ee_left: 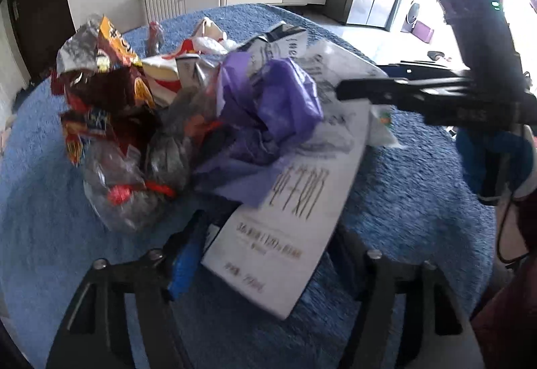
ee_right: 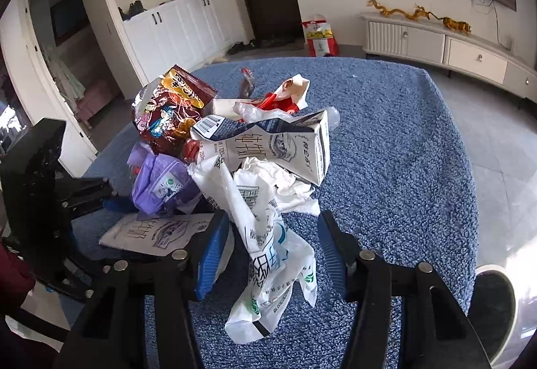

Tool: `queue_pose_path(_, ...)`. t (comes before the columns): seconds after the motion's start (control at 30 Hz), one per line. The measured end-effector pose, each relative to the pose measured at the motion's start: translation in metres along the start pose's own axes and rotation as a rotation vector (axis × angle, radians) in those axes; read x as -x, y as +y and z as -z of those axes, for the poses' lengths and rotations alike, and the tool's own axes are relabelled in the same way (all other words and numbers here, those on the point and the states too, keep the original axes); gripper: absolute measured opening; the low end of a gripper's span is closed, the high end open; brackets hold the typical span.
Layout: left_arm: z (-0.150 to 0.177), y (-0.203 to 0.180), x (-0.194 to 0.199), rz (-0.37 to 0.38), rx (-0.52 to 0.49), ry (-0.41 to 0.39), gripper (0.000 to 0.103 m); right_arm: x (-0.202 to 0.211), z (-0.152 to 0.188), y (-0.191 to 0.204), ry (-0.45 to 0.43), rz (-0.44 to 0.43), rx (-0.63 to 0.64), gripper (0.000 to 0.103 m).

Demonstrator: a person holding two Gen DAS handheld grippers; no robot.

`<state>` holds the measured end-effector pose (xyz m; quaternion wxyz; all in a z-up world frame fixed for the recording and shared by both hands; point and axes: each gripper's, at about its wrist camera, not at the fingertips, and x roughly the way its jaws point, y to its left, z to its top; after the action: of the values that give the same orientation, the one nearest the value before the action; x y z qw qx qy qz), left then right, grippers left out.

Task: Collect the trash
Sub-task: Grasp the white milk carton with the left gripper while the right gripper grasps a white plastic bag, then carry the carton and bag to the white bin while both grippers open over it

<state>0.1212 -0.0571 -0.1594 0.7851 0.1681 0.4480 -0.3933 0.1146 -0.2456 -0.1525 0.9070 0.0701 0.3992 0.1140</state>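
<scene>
Trash is heaped in the middle of a surface (ee_right: 402,147) covered with a blue, deep-piled cloth. In the right wrist view, the right tongs (ee_right: 273,255) are spread wide, their blue-padded fingers (ee_right: 213,260) set on either side of a crumpled white plastic bag (ee_right: 268,255) printed with dark and green characters. Neither pad is seen pressing the bag, so it is straddled rather than gripped. Behind the bag a wad of white tissue (ee_right: 285,181) is seen, and beyond that a flattened milk carton (ee_right: 278,144) lies tilted on the heap. A brown snack wrapper (ee_right: 171,107) with cartoon figures stands at the far left of the pile, with a purple packet (ee_right: 161,184) just below it and a red-and-white wrapper (ee_right: 288,97) at the far side.

In the left wrist view, the left tongs (ee_left: 268,251) are held apart around the near end of a second flat white carton (ee_left: 285,221), which lies on the surface between the fingers; whether it is touched cannot be told, as the frame is blurred. One blue pad (ee_left: 186,261) is visible beside its left edge. Crumpled purple plastic (ee_left: 268,110) rests on this carton, and clear plastic wrap (ee_left: 124,187) with a red band lies to its left. The other tool is seen entering from the right, near the carton's far edge.
</scene>
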Motion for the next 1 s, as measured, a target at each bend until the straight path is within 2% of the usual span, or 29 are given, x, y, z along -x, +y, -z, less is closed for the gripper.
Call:
queue_pose_path(0.07,0.005,-0.006,0.003,0.0,0.003,0.001,0.065,-0.001,0.002,-0.004,0.0,-0.015,-0.019,0.047)
queue_pose_path(0.2,0.011,-0.02,0.007,0.016,0.037,-0.008,0.064,0.001,0.007,-0.008,0.0,-0.009,-0.036,0.028)
queue_pose_path(0.37,0.024,-0.031,0.015,0.033,0.103,-0.017,0.063,0.016,0.017,-0.013,-0.017,-0.003,-0.039,0.019)
queue_pose_path(0.47,0.037,-0.031,0.027,0.052,0.181,-0.031,0.063,0.031,0.025,-0.015,-0.032,-0.005,-0.046,0.013)
queue_pose_path(0.67,0.056,-0.03,0.046,0.077,0.312,-0.064,0.062,0.055,0.04,-0.017,-0.061,-0.023,-0.05,0.01)
queue_pose_path(0.8,0.061,-0.036,0.058,0.06,0.343,-0.091,0.062,0.07,0.051,-0.017,-0.074,-0.04,-0.045,0.01)
queue_pose_path(1.0,0.051,-0.056,0.072,0.052,0.368,-0.125,0.062,0.09,0.063,-0.024,-0.111,-0.051,-0.056,0.01)
